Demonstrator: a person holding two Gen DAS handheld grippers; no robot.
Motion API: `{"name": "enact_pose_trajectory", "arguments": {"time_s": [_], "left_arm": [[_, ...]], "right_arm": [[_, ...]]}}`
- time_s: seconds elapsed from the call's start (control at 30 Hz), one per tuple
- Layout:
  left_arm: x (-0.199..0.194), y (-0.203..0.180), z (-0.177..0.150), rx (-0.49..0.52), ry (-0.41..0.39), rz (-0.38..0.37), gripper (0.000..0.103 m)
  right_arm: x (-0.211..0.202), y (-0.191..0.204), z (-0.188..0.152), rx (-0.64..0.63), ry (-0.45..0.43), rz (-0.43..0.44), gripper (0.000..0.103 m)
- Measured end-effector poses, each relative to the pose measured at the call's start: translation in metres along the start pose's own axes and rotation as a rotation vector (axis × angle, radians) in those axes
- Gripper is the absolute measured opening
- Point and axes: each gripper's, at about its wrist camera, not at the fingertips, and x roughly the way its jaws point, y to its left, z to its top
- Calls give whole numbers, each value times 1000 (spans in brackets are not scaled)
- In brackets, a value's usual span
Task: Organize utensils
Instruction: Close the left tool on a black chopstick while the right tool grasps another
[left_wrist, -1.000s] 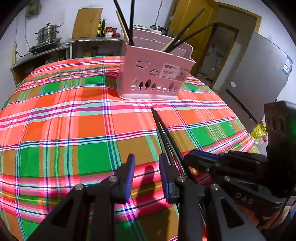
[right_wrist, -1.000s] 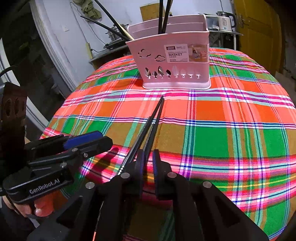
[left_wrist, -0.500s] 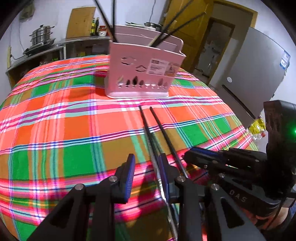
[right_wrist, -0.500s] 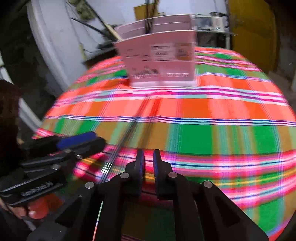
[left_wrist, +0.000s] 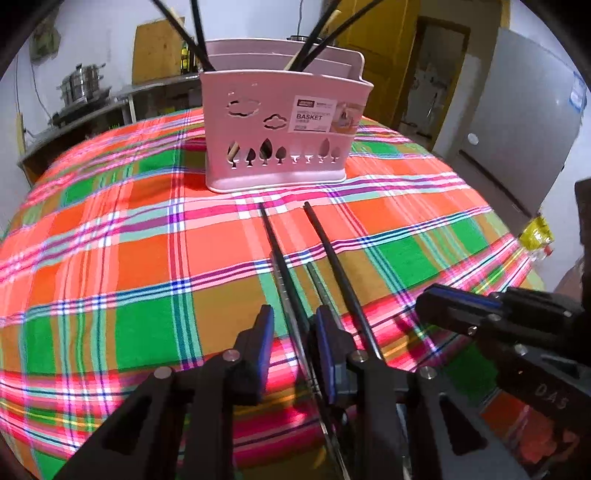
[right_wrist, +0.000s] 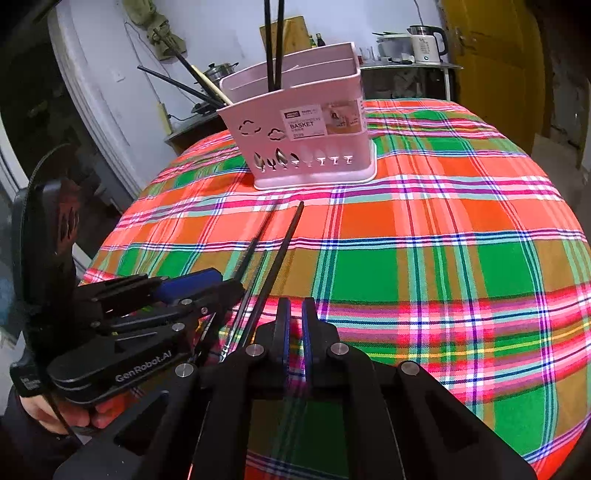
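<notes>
Plaid tablecloth covers the table; kitchen shelf with pots behind.

Left gripper: jaws apart, straddling one black chopstick without clamping it. A second ago its jaws stood left of both sticks; it has shifted across.

Second chopstick: lies just right of the first, now splayed apart from it, tips toward the pink basket.

Right gripper: jaws nearly together, empty, beside the sticks.

Reading: pickup pending; basket already holds several sticks.

Right view alone shows the hand gripping the left tool, and a kettle; left view alone shows the straddle.
</notes>
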Motion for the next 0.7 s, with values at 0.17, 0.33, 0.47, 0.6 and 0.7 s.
{"name": "enact_pose_trajectory", "arguments": {"time_s": [0.17,0.33,0.47,0.6,0.7], "left_arm": [[-6,11,-6,-22,-4,12,19],[-19,36,-17,-72,-6,17,17],[-25,54,-19,-103,4,11,17],[-25,60,-1,-107,-6,-1,22],[-16,60,18,-90,-4,1,24]], "right_arm": [[-3,-3,-2,13,-5,-2,6],[2,4,1,1,1,7,6],[12,12,9,-9,10,6,6],[21,14,21,-3,16,10,10],[32,16,31,0,31,2,10]]}}
